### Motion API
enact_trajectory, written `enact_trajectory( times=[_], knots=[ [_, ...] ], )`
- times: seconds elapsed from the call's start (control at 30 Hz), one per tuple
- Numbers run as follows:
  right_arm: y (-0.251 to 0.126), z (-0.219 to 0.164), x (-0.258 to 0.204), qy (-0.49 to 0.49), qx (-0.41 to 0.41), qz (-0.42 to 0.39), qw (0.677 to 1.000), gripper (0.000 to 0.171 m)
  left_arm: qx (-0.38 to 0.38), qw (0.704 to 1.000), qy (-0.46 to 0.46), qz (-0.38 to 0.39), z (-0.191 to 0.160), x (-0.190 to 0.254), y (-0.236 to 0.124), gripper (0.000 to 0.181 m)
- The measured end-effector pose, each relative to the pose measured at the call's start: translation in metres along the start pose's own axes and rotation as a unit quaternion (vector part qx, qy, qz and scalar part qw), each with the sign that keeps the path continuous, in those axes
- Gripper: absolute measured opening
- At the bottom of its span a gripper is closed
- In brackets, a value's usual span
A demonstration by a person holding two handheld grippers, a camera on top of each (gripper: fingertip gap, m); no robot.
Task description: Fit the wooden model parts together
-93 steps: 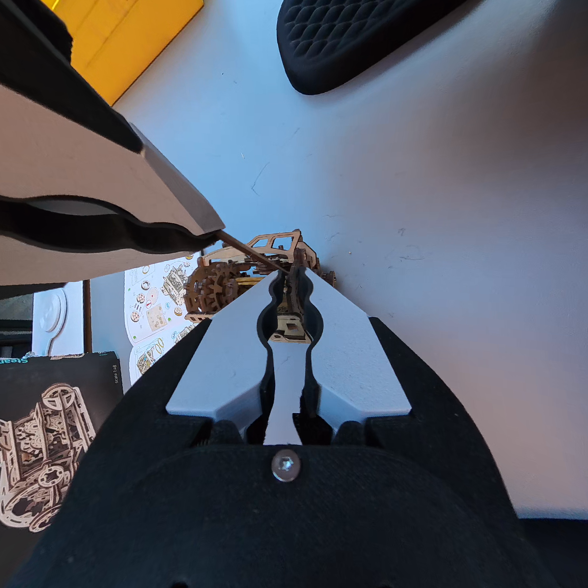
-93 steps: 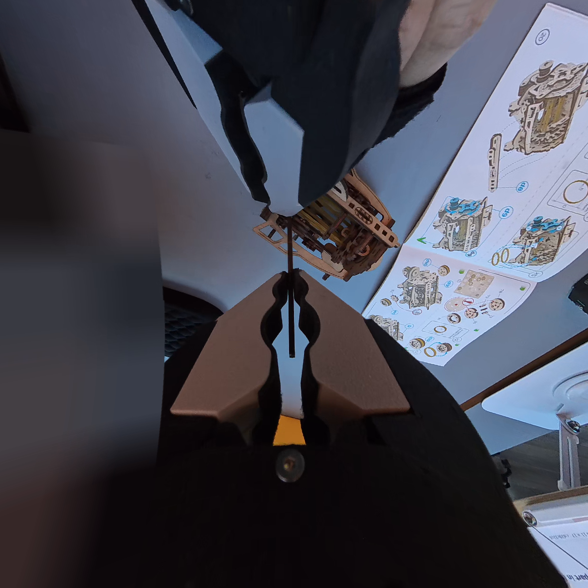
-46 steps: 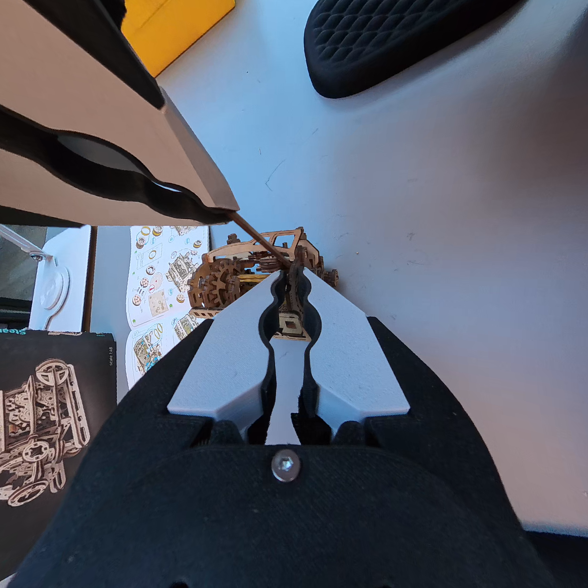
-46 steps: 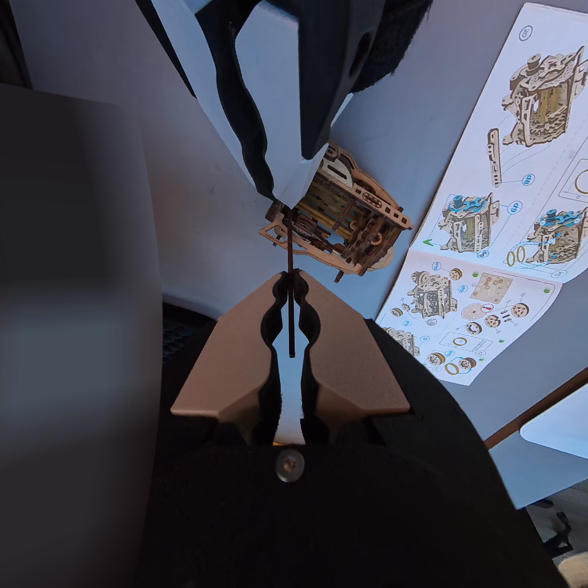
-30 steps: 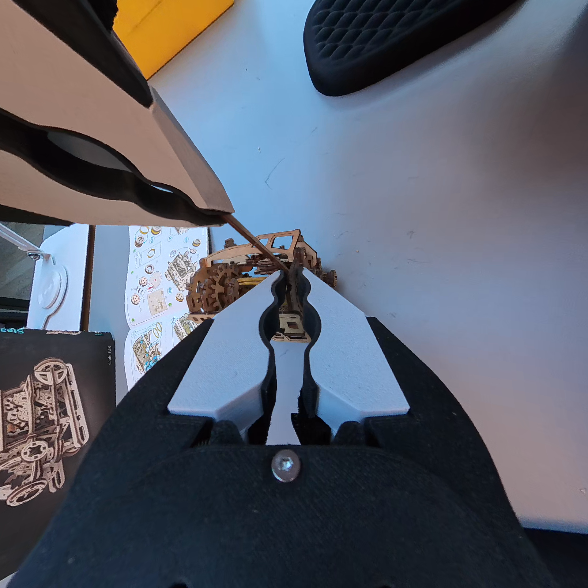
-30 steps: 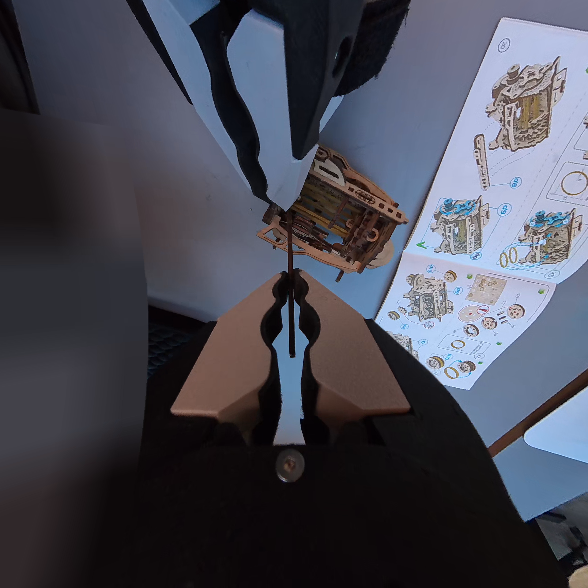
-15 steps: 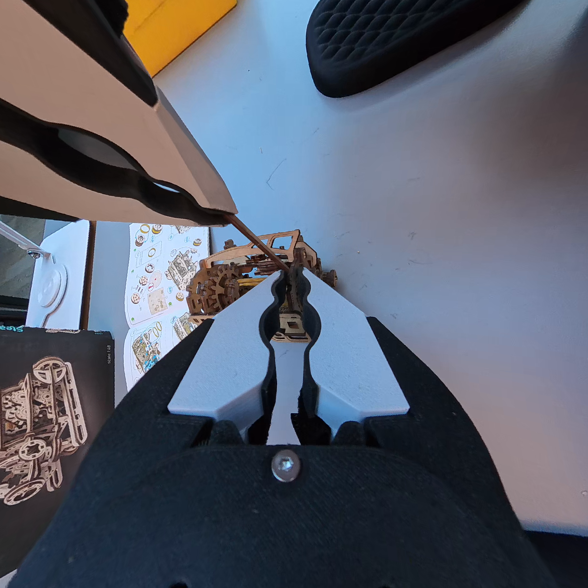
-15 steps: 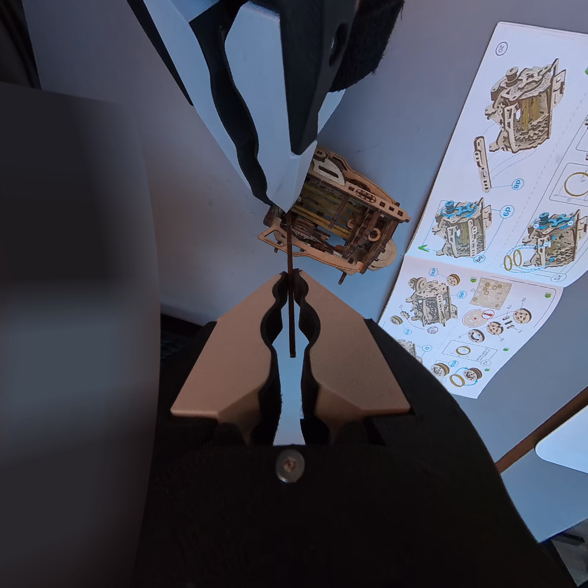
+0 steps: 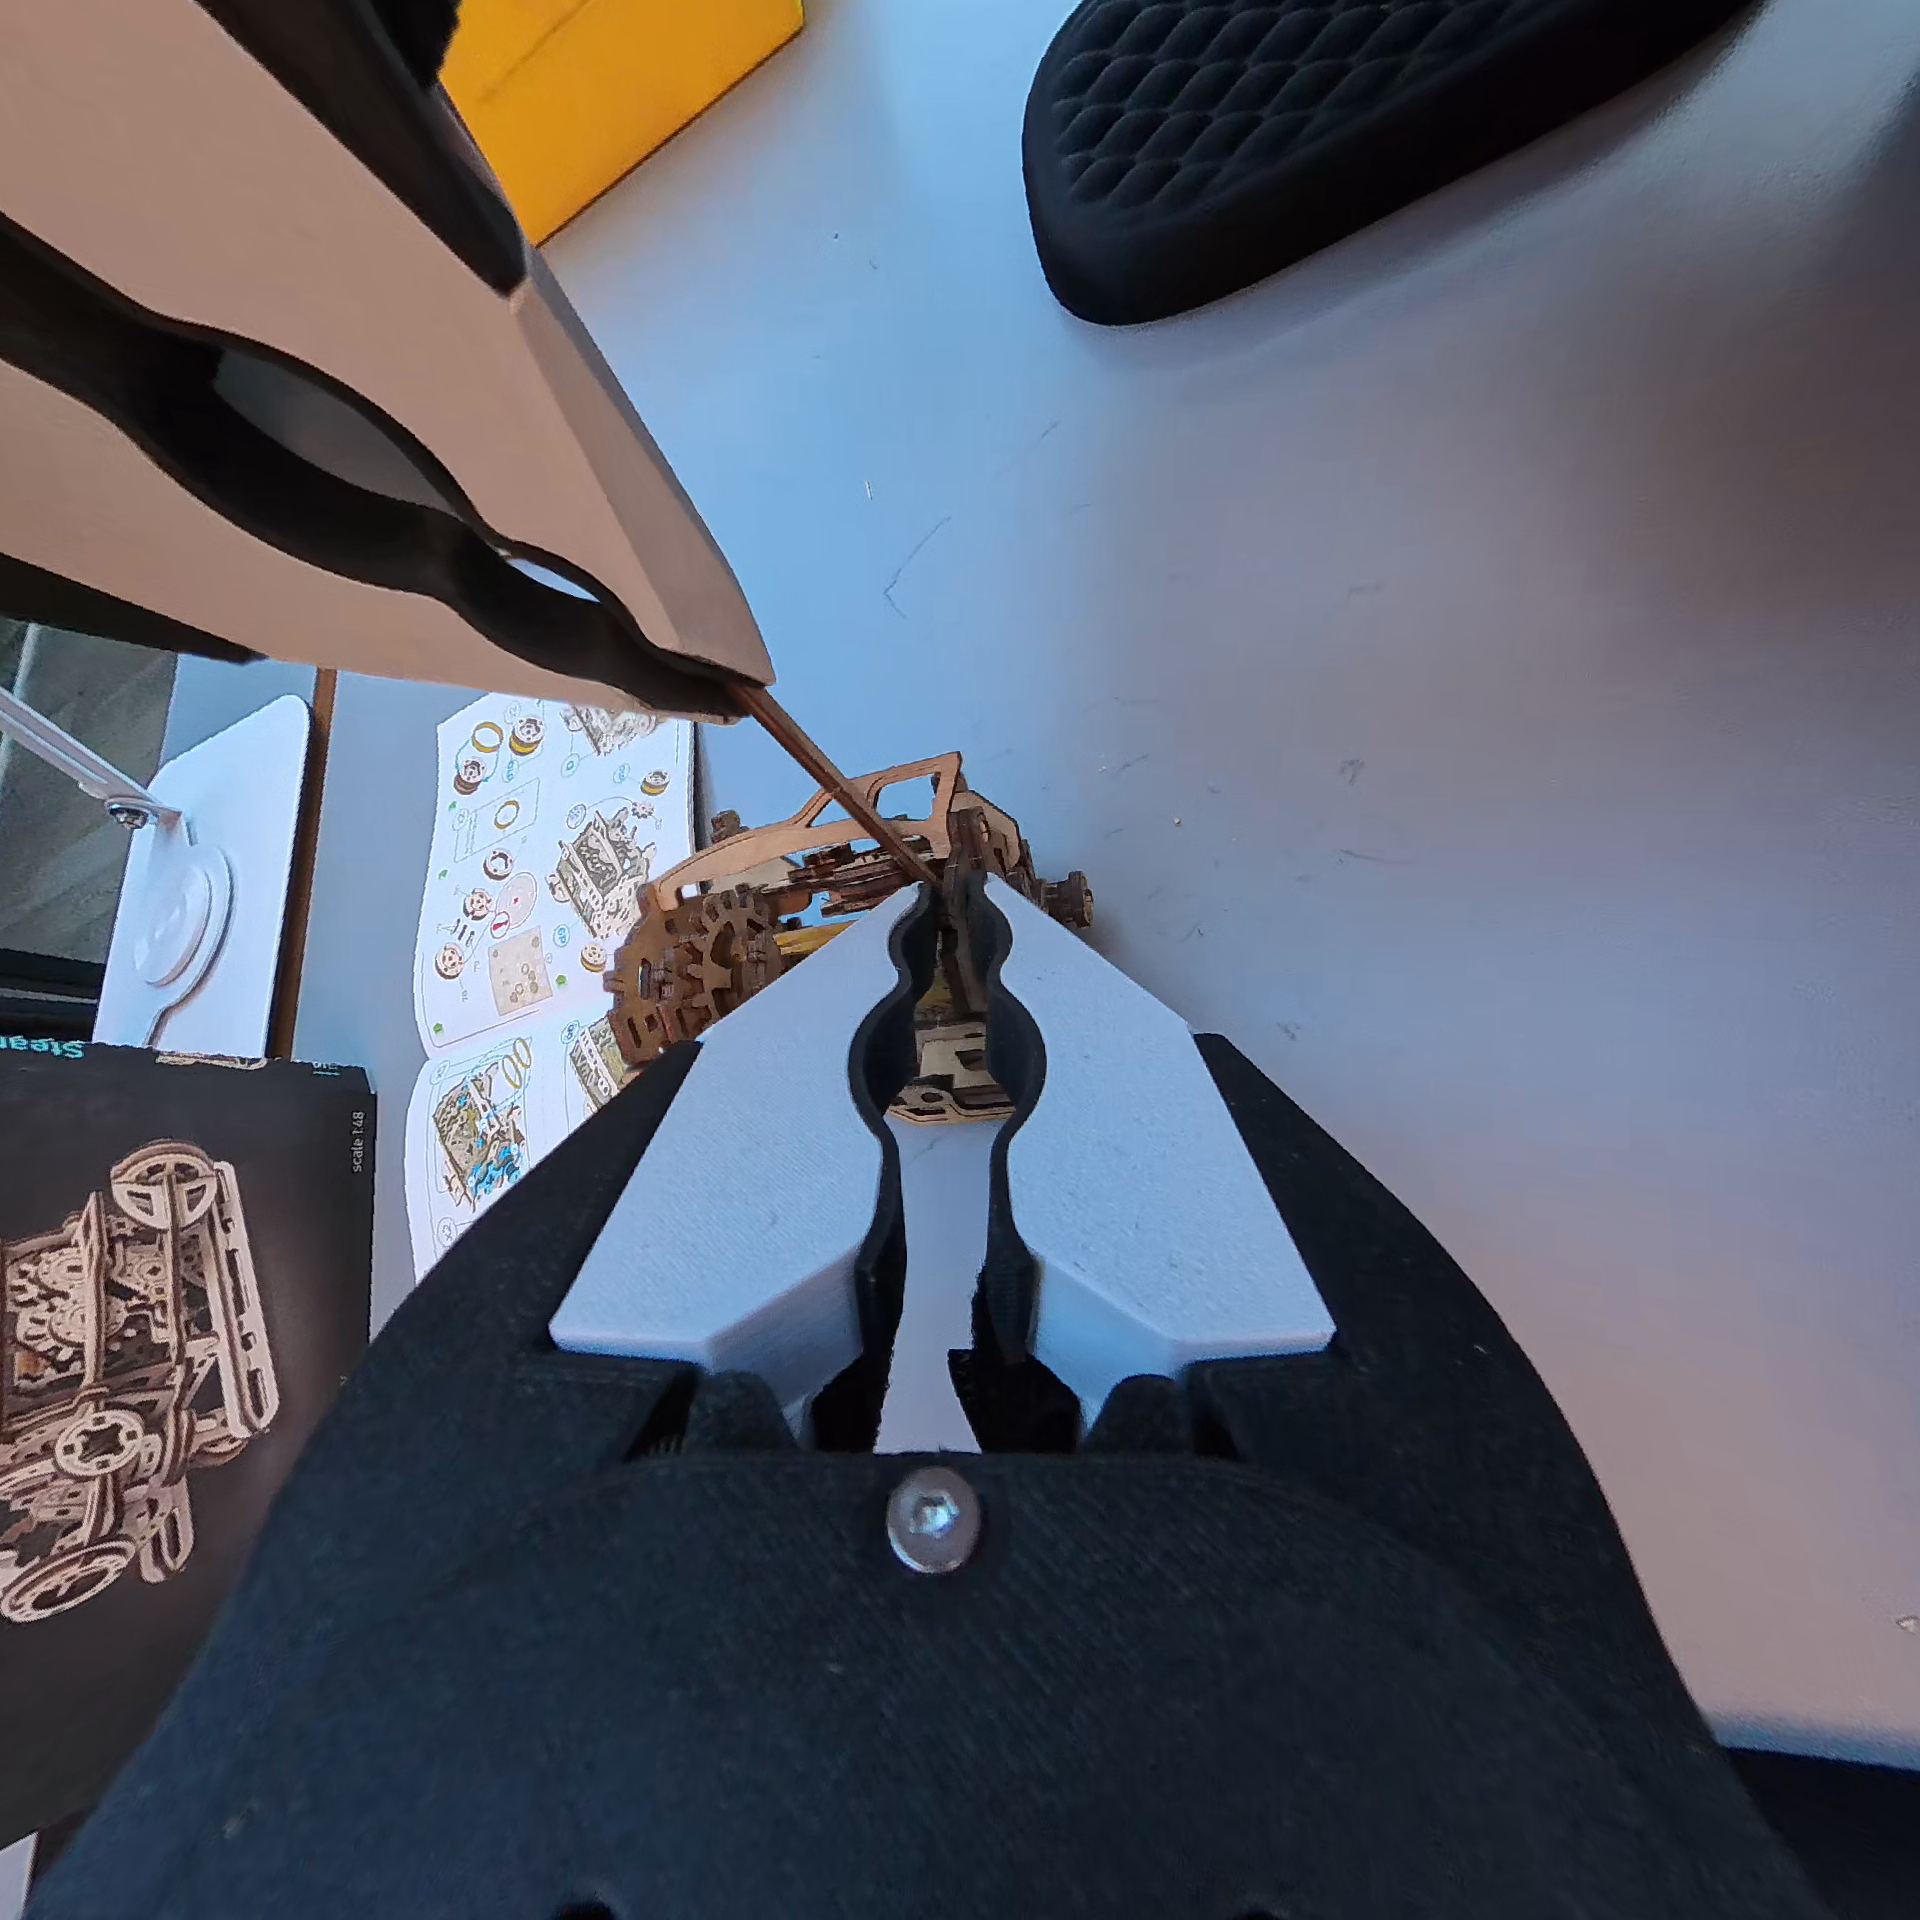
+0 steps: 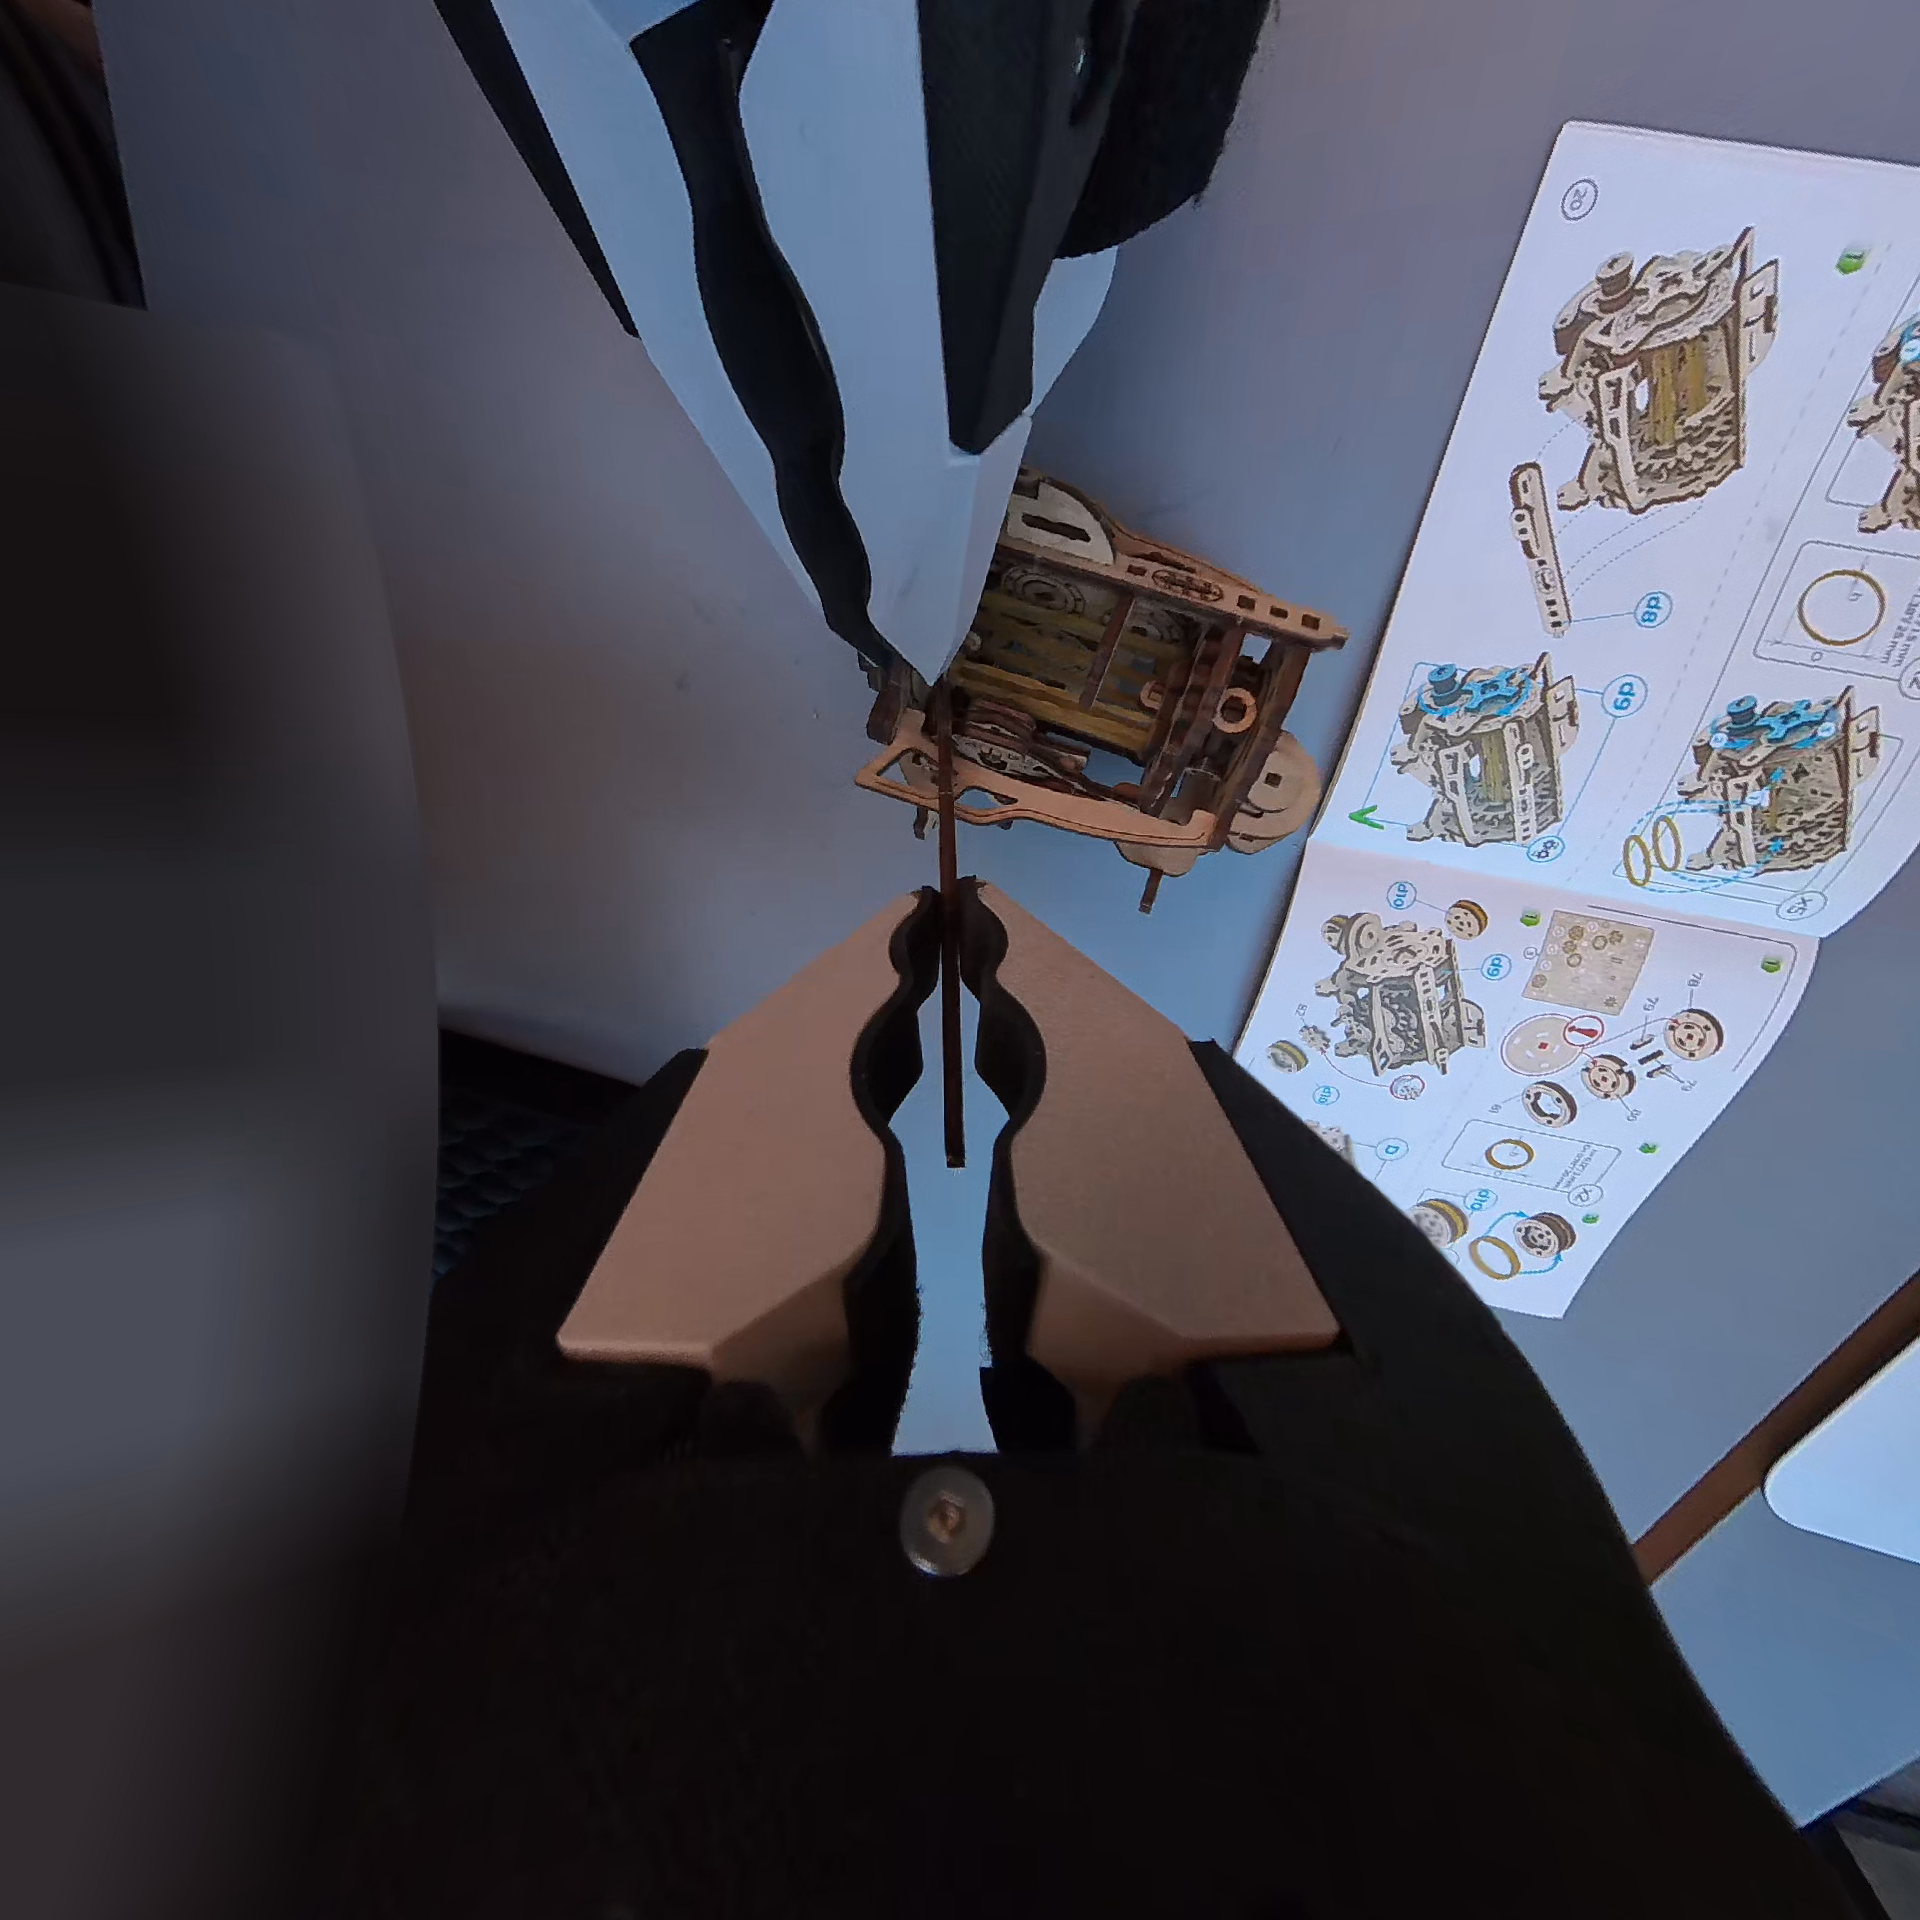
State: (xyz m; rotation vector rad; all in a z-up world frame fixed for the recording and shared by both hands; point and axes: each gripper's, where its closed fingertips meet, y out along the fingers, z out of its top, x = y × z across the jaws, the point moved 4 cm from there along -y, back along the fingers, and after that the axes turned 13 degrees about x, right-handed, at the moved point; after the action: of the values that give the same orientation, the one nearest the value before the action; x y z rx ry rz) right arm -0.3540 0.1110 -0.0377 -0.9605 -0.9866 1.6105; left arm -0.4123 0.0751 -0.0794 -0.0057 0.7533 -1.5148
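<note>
2 claws are working 1 joint. Left claw is clamping the wooden model, held just above the counter. Right claw is pinching a thin wooden rod, tip meeting the model right at the left claw. Best to be pushing straight along the rod's axis; side load risks snapping it.

instruction sheet: printed step numbers, part labels | black box: title lettering, scale mark
</note>
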Motion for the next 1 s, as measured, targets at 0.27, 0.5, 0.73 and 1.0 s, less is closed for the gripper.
enact_trajectory(
  times=[0.27, 0.5, 0.73, 1.0],
  knots=[
    [0.002, -0.001, -0.001, -0.006, 0.015, -0.009, 1.0, 0.001, 0.004, 1.0, -0.001, 0.002, -0.001, 0.001, -0.001, 0.003],
    [0.006, 0.001, -0.002, -0.023, 0.03, -0.021, 0.999, 0.001, 0.005, 1.0, 0.002, -0.001, -0.002, 0.005, -0.002, 0.002],
    [0.006, 0.001, -0.004, -0.03, 0.049, -0.025, 0.998, 0.001, 0.008, 1.0, 0.011, -0.002, -0.003, 0.009, -0.003, 0.001],
    [0.006, 0.002, -0.008, -0.018, 0.077, -0.03, 0.996, 0.001, 0.012, 1.0, 0.021, 0.003, -0.002, 0.012, -0.003, 0.001]
  ],
)
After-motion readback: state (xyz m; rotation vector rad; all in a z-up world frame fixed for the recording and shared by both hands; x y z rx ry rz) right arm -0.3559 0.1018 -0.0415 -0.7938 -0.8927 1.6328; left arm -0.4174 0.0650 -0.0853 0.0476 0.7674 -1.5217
